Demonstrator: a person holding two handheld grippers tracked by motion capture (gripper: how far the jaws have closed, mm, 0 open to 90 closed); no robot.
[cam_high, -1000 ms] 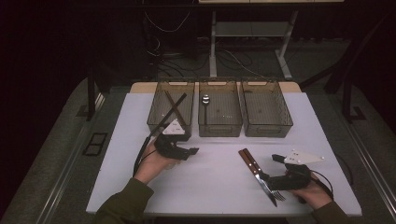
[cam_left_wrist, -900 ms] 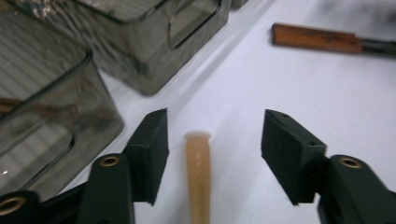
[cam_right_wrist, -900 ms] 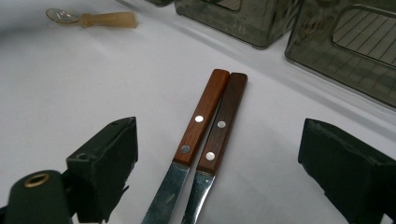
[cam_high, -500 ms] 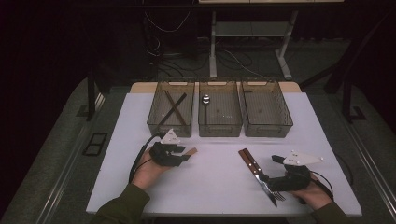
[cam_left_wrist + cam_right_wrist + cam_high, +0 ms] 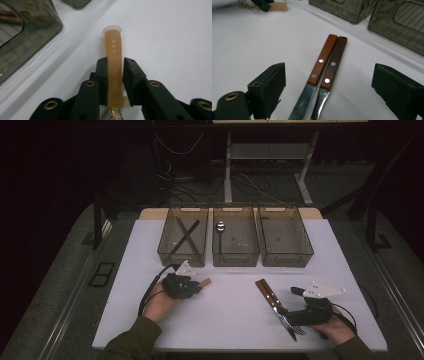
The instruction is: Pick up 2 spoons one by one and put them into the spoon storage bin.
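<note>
My left gripper (image 5: 194, 286) rests low over the white table (image 5: 235, 295), just in front of the left bin. Its jaws have just been closing, and the pads now press both sides of a tan translucent handle (image 5: 113, 45) marked LUSN, whose tip sticks out past my left gripper (image 5: 115, 60). That tip (image 5: 205, 282) points right. At the front right, my right gripper (image 5: 290, 312) stands open around two wooden-handled pieces of cutlery (image 5: 270, 295). They lie side by side, handles (image 5: 328, 60) pointing away, untouched between the jaws of my right gripper (image 5: 329, 68).
Three smoky clear bins stand in a row at the back. The left bin (image 5: 165, 251) holds two crossed dark sticks, the middle bin (image 5: 235, 255) a spoon (image 5: 220, 226), and the right bin (image 5: 287, 257) looks empty. The table's front edge runs just below both hands.
My left gripper has sunk toward the table and drawn its jaws in on the tan handle. The right gripper and the cutlery have not moved.
</note>
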